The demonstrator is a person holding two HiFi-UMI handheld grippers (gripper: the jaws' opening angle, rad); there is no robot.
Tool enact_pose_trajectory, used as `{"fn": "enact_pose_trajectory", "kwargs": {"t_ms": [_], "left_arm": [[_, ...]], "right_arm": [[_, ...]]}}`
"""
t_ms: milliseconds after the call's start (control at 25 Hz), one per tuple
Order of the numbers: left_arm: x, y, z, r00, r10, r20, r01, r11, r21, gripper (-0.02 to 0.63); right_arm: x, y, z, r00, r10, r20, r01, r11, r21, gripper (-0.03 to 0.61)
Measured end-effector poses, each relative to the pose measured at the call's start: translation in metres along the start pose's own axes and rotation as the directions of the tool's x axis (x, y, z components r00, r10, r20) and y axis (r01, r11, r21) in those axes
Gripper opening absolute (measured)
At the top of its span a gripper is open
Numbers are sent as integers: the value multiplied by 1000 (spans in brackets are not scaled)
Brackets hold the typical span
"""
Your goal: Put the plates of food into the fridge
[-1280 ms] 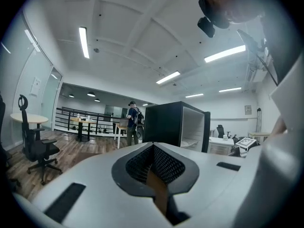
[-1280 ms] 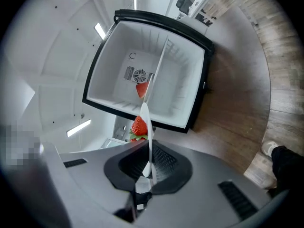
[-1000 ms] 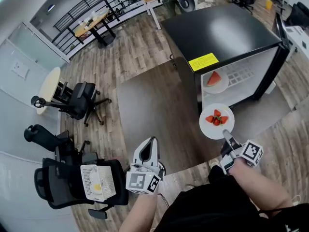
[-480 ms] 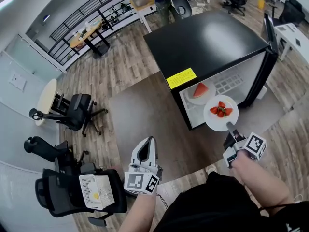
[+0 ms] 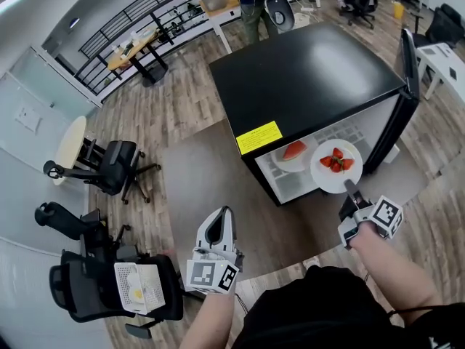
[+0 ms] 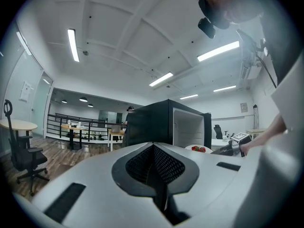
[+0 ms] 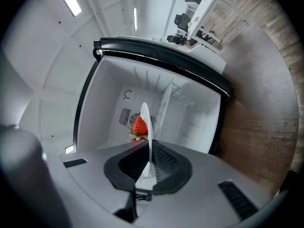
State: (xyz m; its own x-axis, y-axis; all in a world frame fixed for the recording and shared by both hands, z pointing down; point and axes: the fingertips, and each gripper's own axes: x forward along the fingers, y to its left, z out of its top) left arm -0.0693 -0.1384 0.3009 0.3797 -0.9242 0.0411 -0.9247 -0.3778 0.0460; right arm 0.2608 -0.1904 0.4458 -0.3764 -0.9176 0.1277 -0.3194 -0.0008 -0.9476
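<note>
Strawberry plate [image 5: 336,167]: the right gripper [image 5: 349,190] pinches it by the near rim only, jaws almost shut on the thin edge. The right gripper view shows it edge-on between the jaws. It hangs at the mouth of the open fridge [image 5: 305,71], and I judge it's not yet set down.

Risks, near to far:
- Grip: single pinch on a rim, with the whole plate cantilevered out front. Any wrist roll or jerk and it pivots in the pads or slips out. The strawberries [image 5: 335,159] lie loose, so a tilt rolls them off.
- Left gripper [image 5: 220,229]: jaws pressed together, empty, well apart from the plate. It gives no support if the plate sags.
- Fridge mouth: clipping the frame or a shelf lip would lever the plate out of the pinch.
- Watermelon plate [image 5: 293,153]: already inside, just beside the strawberry plate in the head view. Pushing in on the wrong line makes the rims collide, and one plate shoves or rides over the other.
- Door [image 5: 409,71]: stands open on the right. A wide swing and the right hand knocks it.
- Furthest off: a white dish [image 5: 136,289], egg on it by the look, sits on an office chair [image 5: 80,286]. That's a poor perch and probably means one more trip.
</note>
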Motion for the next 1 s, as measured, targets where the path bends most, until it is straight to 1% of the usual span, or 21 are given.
{"fn": "enact_pose_trajectory", "kwargs": {"t_ms": [440, 680, 880, 1000], "left_arm": [[22, -3, -4, 999, 38, 11, -38, 999, -6, 3], [35, 1, -8, 998, 66, 3, -66, 998, -15, 3], [41, 2, -8, 997, 78, -12, -78, 997, -23, 3], [50, 5, -9, 997, 74, -12, -74, 997, -24, 3]], "right_arm": [[33, -2, 36, 1000, -13, 0, 13, 1000, 8, 16], [51, -7, 53, 999, -39, 3, 39, 999, 26, 17], [58, -10, 60, 998, -68, 4, 68, 996, 54, 15], [66, -9, 69, 995, -97, 24, 95, 993, 74, 17]]}}
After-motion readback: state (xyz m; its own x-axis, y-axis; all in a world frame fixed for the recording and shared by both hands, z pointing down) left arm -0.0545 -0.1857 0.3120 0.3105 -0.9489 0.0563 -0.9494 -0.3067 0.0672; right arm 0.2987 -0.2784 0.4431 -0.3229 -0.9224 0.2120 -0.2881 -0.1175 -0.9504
